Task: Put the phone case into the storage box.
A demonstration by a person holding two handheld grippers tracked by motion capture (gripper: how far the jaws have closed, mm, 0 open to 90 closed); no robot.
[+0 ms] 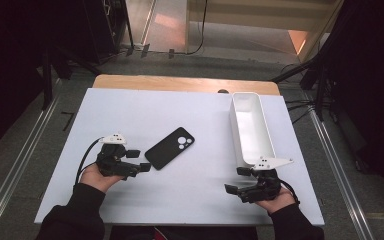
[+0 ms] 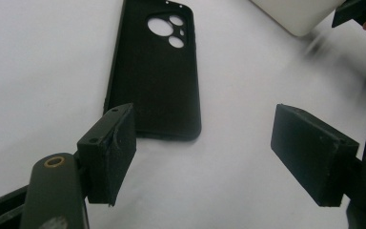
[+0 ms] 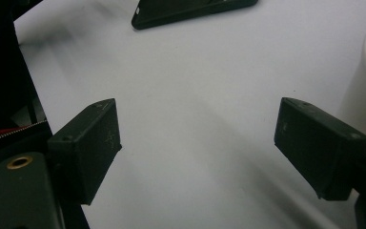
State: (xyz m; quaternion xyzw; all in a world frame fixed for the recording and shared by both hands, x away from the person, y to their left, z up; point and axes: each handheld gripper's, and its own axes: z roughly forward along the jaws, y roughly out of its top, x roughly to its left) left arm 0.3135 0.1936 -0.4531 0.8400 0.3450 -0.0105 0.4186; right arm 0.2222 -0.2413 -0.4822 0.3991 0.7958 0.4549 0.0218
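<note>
left gripper [image 1: 139, 160]: jaws apart, empty, phone case [image 1: 170, 147] just at its 2 o'clock | right gripper [image 1: 236, 181]: jaws apart, empty, bin [image 1: 250, 127] at its 12 o'clock

Table [image 1: 130, 107]: white top, wooden strip [image 1: 180, 83] along the far edge. Floor [image 1: 40, 150]: grey, metal rails [image 1: 17, 167] running down both sides of the table. Far end: pale panelled floor [image 1: 240, 35], cable [image 1: 200, 30] trailing across, warm light patches [image 1: 167, 21]. Both flanks dark, black stands [image 1: 47, 75]
</note>
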